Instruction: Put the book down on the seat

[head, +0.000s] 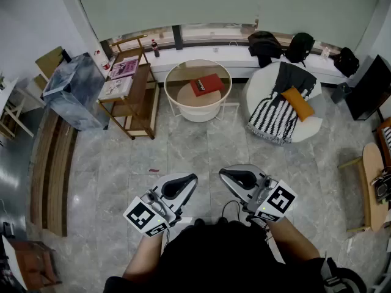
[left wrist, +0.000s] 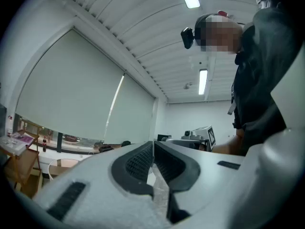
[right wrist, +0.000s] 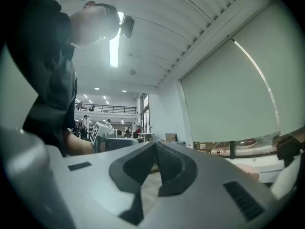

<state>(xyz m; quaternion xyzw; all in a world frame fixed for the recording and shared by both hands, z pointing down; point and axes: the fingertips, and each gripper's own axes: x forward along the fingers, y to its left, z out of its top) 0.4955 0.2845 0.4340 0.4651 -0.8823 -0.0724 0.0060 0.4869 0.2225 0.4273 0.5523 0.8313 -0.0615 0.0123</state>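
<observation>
Red book (head: 206,85) lies flat on round table (head: 186,97), far ahead of both fingertips, untouched. Left gripper (head: 190,180) and right gripper (head: 225,174): jaws pressed together, nothing between. Step: approach, not yet started. Next: close in, spread fingers, pinch book edge. Seat is probably the white pouf (head: 259,87) beside the table.

Head view steeply down, both gripper views angled upward, sharing the window blind (left wrist: 71,89)
</observation>
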